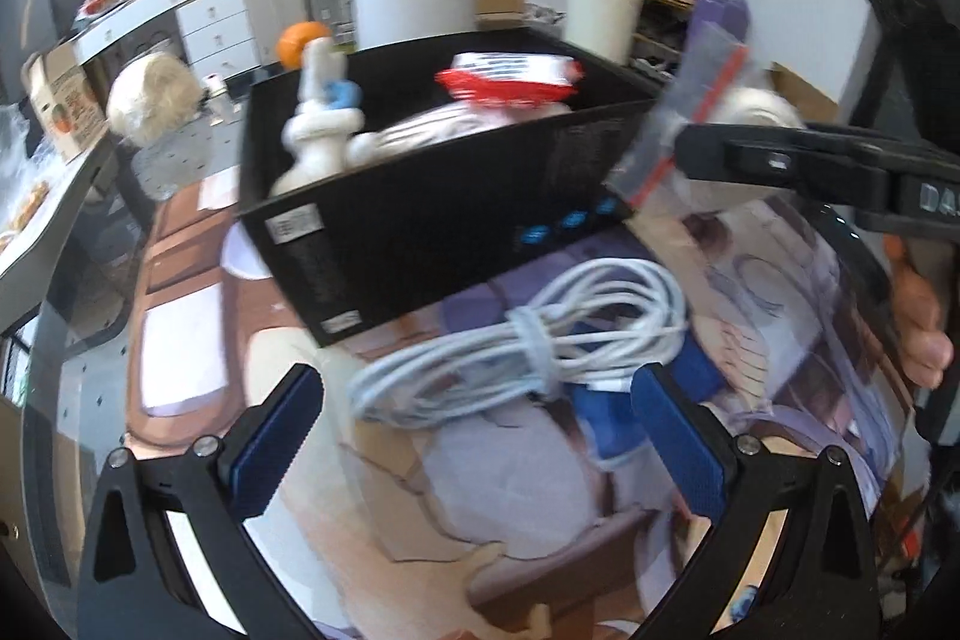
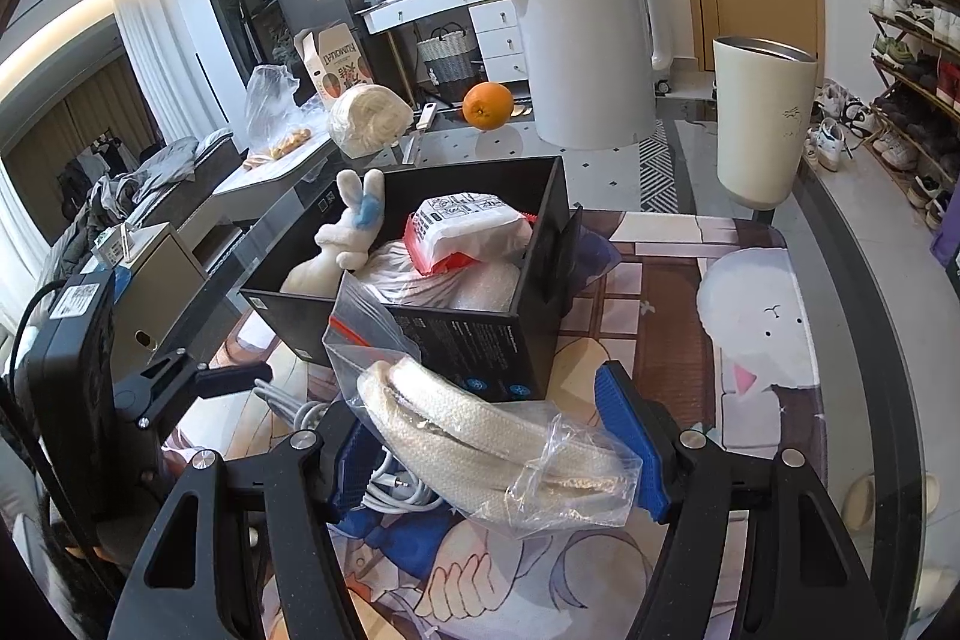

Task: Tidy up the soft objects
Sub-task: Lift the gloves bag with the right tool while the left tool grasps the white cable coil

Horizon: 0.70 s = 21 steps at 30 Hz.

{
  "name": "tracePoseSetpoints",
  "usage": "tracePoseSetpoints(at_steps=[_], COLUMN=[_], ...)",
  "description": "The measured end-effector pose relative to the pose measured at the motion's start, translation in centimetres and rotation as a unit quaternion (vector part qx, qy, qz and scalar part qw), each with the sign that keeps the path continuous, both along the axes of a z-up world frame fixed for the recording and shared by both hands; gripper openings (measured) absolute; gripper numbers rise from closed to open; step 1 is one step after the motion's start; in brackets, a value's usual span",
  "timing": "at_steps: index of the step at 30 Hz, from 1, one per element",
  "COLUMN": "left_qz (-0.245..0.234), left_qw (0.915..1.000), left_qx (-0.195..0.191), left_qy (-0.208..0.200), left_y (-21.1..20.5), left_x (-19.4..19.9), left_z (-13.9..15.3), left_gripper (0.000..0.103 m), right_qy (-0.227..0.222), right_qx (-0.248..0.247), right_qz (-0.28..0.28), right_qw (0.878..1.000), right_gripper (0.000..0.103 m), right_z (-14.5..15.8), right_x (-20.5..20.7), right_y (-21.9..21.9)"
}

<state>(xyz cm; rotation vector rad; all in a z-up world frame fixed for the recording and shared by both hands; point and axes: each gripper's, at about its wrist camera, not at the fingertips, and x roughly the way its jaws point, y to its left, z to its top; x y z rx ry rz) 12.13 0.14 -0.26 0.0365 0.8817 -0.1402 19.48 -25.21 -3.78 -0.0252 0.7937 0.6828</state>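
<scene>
Your right gripper [image 2: 498,451] holds a clear zip bag [image 2: 480,424] with a cream woven band inside; the jaws are closed on the bag from both sides, and its red-striped top leans against the near wall of the black box [image 2: 480,340]. The bag hangs just in front of that wall, not inside the box. The box stands on the printed mat [image 2: 750,292] that covers the tabletop, and it already contains a white plush rabbit [image 2: 345,238] at its left side, a red and white packet [image 2: 462,235] on top, and a pale bundle below the packet. Your left gripper [image 1: 474,436] has its jaws wide apart and holds nothing; between them, a little ahead, a coil of white cable [image 1: 528,346] lies on the mat, just beside the near corner of the box. Toward the far edge of the tabletop you see an orange [image 2: 488,105], a white kettle [image 2: 588,40], a cream tumbler [image 2: 762,124] and a wrapped roll of pale yarn [image 2: 367,119], all well apart from the box.
</scene>
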Motion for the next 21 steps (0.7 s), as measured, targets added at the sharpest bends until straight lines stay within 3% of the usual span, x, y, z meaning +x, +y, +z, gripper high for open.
tracePoseSetpoints(at_steps=[6,12,21], left_qz=[-0.051,-0.057,-0.120], left_qw=[0.9987,0.9984,0.9924], left_qx=[-0.003,0.007,-0.026], left_qy=[-0.008,0.000,0.009], left_y=[-1.8,-2.6,-3.8], left_x=[-0.2,0.5,-1.0], left_z=[0.5,0.6,1.0], left_gripper=[0.103,0.103,0.103], right_qy=[0.000,-0.001,-0.004], right_qx=[-0.002,-0.004,-0.004], right_qz=[0.005,0.008,0.009], right_qw=[1.000,1.000,1.000], right_gripper=[0.069,0.069,0.069], right_z=[0.0,0.1,0.2], right_x=[-0.2,-0.1,-0.2], right_y=[0.0,-0.2,-0.5])
